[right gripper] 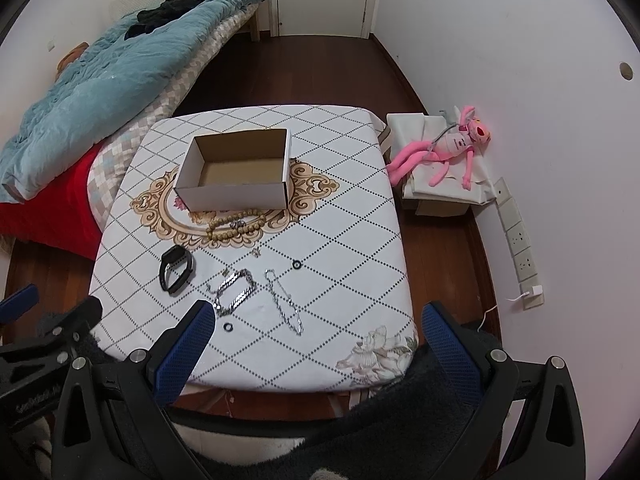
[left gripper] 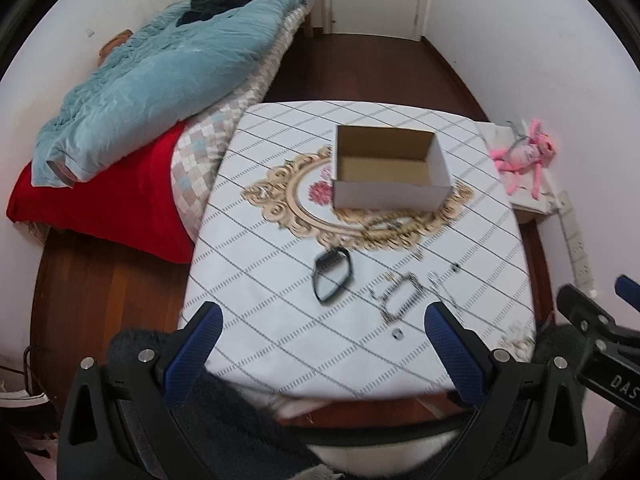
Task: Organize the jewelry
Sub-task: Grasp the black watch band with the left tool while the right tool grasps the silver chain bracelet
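Jewelry lies scattered on the near half of the table [right gripper: 352, 200], all of it outside the empty cardboard box [right gripper: 236, 172], which sits above centre in the right wrist view. Just below the box's front wall lies a beaded bracelet [right gripper: 236, 226]; lower and to the left is a black band [right gripper: 176, 270], then a silver link bracelet [right gripper: 236, 292], a thin silver chain [right gripper: 284, 304] and two small dark rings [right gripper: 297, 265] [right gripper: 228, 326].

Both tools hover off the near edge of the table with nothing between their fingers. The right gripper [right gripper: 320, 320] has its jaws wide apart, and the thin silver chain falls almost midway between them, just ahead of the tips. The chain's long axis runs from upper left to lower right, roughly along the gripper's line of sight, so the jaws would close across it, which looks the easier pinch. The silver link bracelet sits just beside the right gripper's left pad.

The left gripper [left gripper: 320, 324], jaws also apart, has the black band [left gripper: 333, 280] and the link bracelet [left gripper: 398, 296] ahead of it in the lower centre of its view, though that view is blurred. By my reading the right gripper is nearer the chain, the left nearer the band.
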The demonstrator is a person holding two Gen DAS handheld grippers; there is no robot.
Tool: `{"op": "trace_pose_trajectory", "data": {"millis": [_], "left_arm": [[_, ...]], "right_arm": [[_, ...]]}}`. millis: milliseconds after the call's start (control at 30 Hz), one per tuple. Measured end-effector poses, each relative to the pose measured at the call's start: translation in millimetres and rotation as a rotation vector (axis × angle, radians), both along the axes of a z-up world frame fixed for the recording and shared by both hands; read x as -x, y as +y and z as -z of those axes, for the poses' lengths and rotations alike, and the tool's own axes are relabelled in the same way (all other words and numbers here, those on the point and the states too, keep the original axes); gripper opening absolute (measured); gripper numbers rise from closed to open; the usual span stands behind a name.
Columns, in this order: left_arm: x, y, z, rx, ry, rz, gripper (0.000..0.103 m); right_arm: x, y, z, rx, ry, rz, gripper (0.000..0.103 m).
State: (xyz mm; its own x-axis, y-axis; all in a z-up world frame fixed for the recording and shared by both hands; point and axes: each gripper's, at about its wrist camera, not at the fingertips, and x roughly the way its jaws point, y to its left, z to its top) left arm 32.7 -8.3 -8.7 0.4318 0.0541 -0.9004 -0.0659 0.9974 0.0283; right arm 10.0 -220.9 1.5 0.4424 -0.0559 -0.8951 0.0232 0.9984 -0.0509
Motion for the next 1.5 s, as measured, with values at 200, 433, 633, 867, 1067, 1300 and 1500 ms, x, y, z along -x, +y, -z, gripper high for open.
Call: {"op": "trace_pose_trajectory", "data": {"millis": [200,433,633,867,1067,1300,1500], "left_arm": [[-43,18,44,-0.052,0.041,-0.022,0.103],[-81,30,123,-0.086,0.166,0.016,0.087],[-89,35,164,-0.036,0.248,0.032,0.069],[-94,39,188,-0.010,0.288,0.043,0.069],[-98,43,194,0.011,0.270,0.055,0.061],[-102,43,191,0.045,0.264,0.063,0.006],[-79,54,183,0.071,0.243,0.027,0.005]], "right_arm": [[-43,4,49,-0.032,0.084,-0.002,0.103],[-86,22,127,-0.061,0.192,-0.032,0.086],[-104,48,191,-0.116,0.305,-0.055,0.059],[-103,75,224,-0.114,0.325,-0.076,0.042],[-98,91,227,-0.076,0.309,-0.112,0.036],[-88,87,218,-0.131,0.309,-0.101,0.035],[-76,51,206,-0.336,0.312,-0.012,0.036]]}}
